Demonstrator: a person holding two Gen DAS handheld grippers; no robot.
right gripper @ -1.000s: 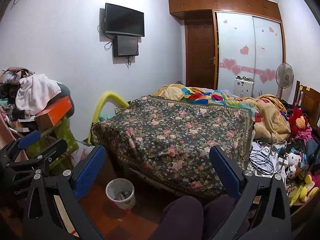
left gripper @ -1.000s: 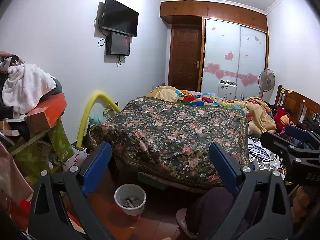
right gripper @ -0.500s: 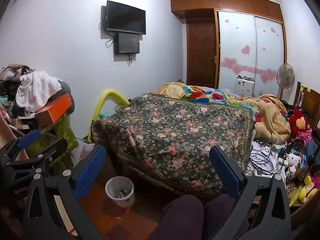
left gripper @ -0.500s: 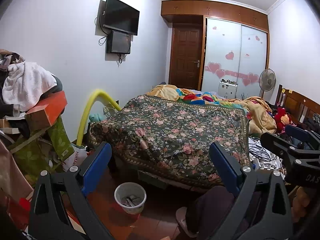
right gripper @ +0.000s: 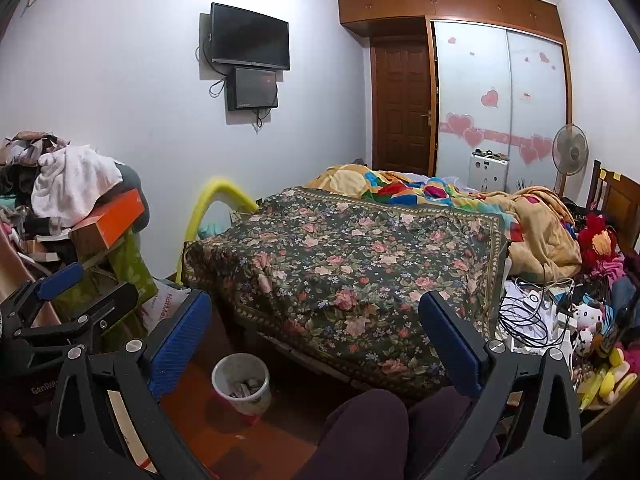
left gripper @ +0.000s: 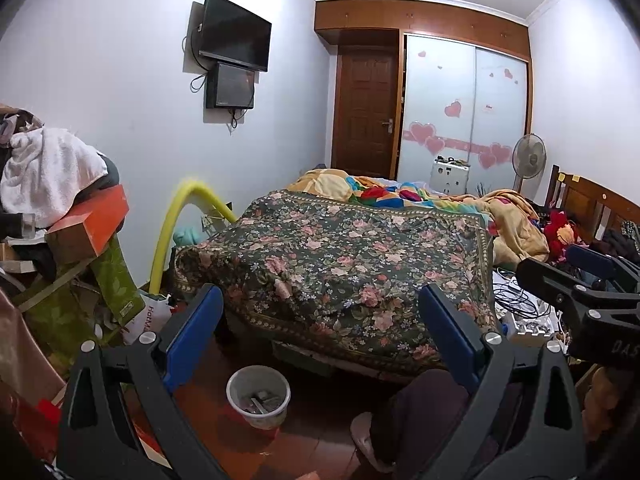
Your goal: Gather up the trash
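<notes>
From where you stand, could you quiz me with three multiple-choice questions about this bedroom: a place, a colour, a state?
1. Where is the white bin?
A on the bed
B on the floor by the bed's foot
C beside the fan

2. What colour is the bent tube against the wall?
A yellow
B red
C blue

3. How are the left gripper and right gripper?
A both open, empty
B both shut
C one holding trash

Answers:
B, it stands on the red-brown floor.
A, plainly yellow.
A, blue pads wide apart with nothing between.
</notes>
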